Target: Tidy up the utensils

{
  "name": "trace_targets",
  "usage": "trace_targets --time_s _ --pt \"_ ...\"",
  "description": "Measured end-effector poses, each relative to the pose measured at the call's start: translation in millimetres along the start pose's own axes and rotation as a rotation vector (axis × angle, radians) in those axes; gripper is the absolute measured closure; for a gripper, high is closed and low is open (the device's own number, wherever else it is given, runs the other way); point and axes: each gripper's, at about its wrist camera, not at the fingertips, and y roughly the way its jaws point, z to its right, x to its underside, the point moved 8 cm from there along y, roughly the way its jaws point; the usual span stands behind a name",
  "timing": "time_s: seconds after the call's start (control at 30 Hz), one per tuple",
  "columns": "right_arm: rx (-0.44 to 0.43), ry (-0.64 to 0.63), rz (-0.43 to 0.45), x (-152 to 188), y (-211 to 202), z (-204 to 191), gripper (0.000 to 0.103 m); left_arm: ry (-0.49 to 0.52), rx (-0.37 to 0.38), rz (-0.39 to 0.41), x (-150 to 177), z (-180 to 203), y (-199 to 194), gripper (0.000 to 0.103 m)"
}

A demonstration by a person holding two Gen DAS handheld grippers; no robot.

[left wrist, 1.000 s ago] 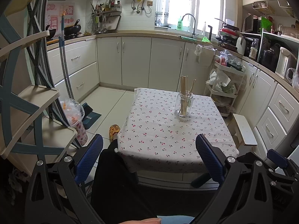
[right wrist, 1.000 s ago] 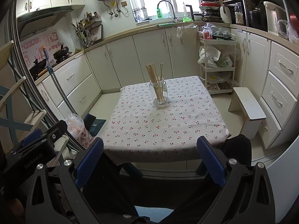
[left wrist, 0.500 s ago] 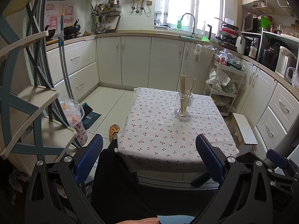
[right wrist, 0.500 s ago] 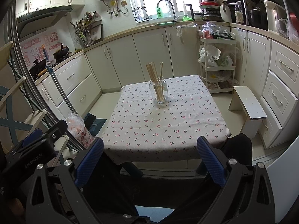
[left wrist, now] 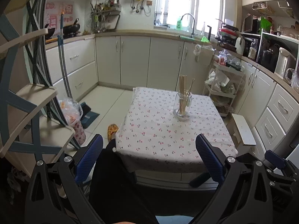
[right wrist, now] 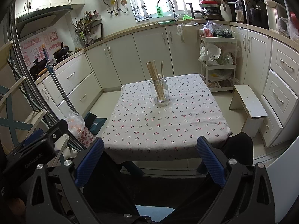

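A clear glass jar [left wrist: 182, 106] [right wrist: 159, 90] stands upright on the table [left wrist: 168, 136] [right wrist: 164, 125], toward the far end of the cherry-print cloth and well apart from both tools. Wooden chopsticks [left wrist: 183, 91] [right wrist: 156, 76] stand in the jar, most bunched together and leaning to one side, with 1 or 2 tilted the other way; their tops rise above the rim. Nothing else lies on the cloth around the jar. Nearer than the jar, past the table's near edge, the left gripper [left wrist: 149, 157] is spread wide with nothing between its blue pads, and the right gripper [right wrist: 150, 158] is likewise spread wide and empty. A person's dark-clothed legs show below the near edge. To the right of the jar, off the table, a small white stool [left wrist: 243, 128] [right wrist: 249, 106] stands on the floor, and a white cart [left wrist: 223, 85] [right wrist: 217, 61] with bags sits beyond it against the cabinets.
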Motion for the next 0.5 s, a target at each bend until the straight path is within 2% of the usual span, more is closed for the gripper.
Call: trace_targets --time_s 0.1,0.5 --pt "-0.001 -0.001 0.001 1.0 -0.3 -0.8 0.007 0.023 -0.015 0.020 -2.8 3.7 -4.6 0.008" --pt "0.000 -0.001 0.004 -1.7 -1.9 2.9 0.007 0.020 0.004 -0.011 -4.1 7.8 -1.3 0.008"
